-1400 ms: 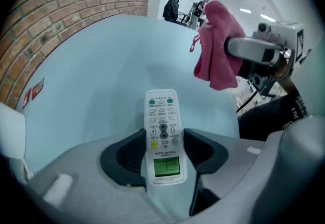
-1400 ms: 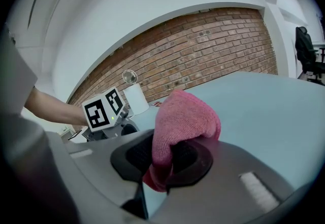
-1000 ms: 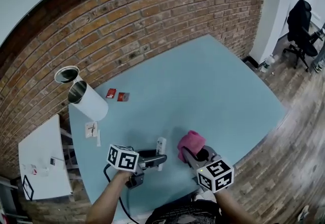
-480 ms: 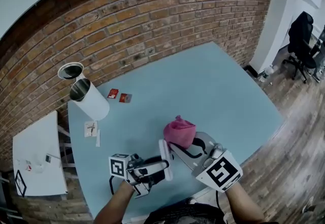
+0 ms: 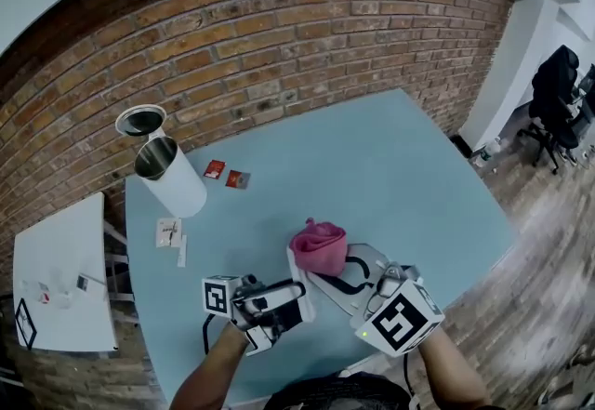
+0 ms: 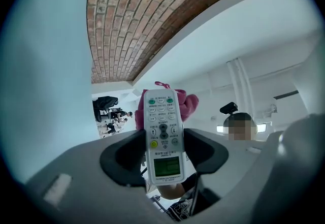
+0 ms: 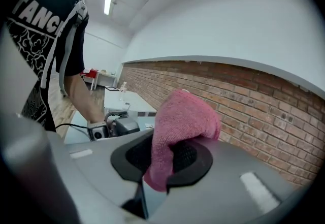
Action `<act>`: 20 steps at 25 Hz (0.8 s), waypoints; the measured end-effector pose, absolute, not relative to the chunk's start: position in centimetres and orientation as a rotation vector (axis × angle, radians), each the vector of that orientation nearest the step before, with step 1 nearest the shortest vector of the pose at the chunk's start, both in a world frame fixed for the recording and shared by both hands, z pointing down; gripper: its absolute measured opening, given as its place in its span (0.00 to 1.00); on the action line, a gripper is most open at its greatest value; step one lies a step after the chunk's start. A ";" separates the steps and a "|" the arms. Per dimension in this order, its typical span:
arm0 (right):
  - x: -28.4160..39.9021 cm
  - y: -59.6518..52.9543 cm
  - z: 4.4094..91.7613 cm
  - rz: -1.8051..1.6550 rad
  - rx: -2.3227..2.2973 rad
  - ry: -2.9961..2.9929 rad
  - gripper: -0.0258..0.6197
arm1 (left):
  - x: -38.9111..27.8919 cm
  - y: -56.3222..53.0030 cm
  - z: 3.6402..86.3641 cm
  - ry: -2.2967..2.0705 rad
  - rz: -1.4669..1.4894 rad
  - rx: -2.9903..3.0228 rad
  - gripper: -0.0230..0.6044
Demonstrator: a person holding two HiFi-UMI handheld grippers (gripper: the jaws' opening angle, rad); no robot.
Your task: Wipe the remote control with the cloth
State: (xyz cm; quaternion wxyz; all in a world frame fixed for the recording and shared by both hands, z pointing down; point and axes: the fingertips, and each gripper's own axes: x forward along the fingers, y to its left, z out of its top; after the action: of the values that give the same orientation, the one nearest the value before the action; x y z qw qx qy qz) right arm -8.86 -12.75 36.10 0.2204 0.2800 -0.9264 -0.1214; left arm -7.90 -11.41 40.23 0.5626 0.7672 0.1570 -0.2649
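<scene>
Beyond both grippers, a wide stretch of the light blue counter is left open up to the red brick wall. The counter's near edge is seen just beneath them. The white rectangular remote control is pinched at its sides by the left gripper, with its buttons turned toward that gripper's camera. The bunched pink cloth is clamped in the right gripper and held just beside the remote's far end.
</scene>
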 end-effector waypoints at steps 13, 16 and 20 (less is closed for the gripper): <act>-8.5 -12.8 36.3 -0.341 0.761 -2.575 0.14 | -8.1 -15.8 39.7 0.216 -0.804 1.776 0.41; -7.1 -12.7 36.1 -0.337 0.759 -2.594 0.14 | -7.6 -17.1 39.6 0.130 -0.856 1.773 0.41; -5.0 -13.0 35.7 -0.341 0.785 -2.608 0.14 | -6.8 -19.4 39.7 -0.025 -0.940 1.747 0.41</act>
State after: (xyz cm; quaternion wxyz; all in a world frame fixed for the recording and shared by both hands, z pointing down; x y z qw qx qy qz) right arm -5.00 -13.00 35.73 0.1968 0.2803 -0.9316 -0.1219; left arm -6.81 -19.35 39.70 0.5471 0.7370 -0.0105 -0.3967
